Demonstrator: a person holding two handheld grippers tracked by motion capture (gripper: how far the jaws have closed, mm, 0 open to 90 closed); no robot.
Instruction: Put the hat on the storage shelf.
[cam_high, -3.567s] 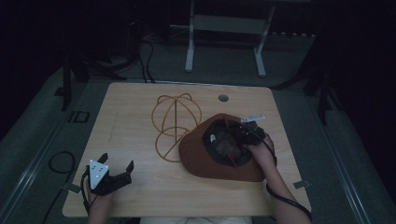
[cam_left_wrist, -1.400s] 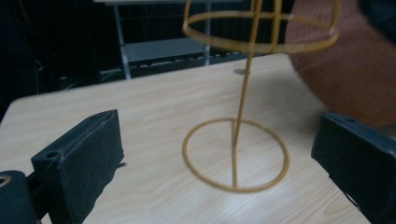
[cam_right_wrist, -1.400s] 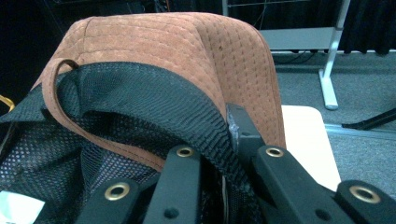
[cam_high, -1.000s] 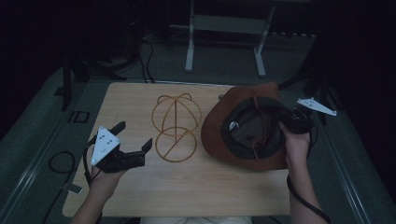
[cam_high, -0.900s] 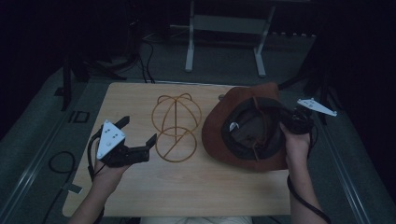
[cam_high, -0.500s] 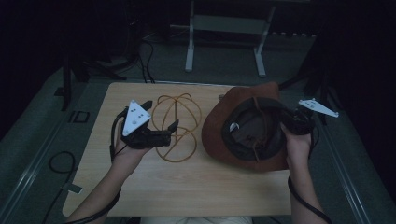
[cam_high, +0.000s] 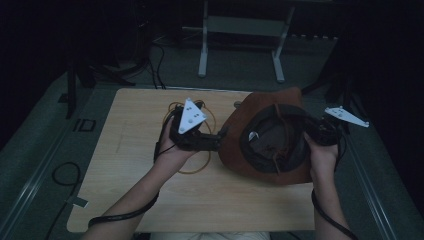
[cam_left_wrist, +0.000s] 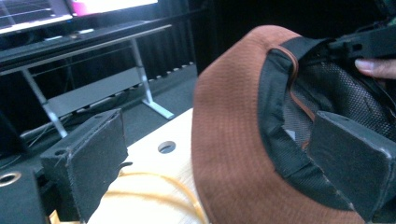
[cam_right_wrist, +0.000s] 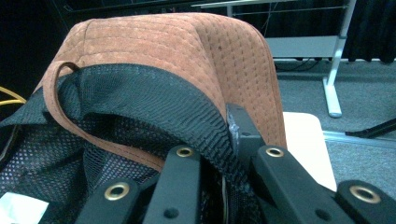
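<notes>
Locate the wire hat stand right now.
High view: the yellow wire hat stand sits on the table left of centre, mostly under the left hand-held gripper, just left of the brown hat.

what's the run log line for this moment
left claw: open, straddling hat brim | right claw: shut on hat | wire stand: on table

The yellow wire hat stand (cam_high: 192, 140) is mostly buried under the left gripper (cam_high: 212, 142), and the floppy brown suede hat (cam_left_wrist: 224, 140) gets chopped off at the bottom edge.
</notes>
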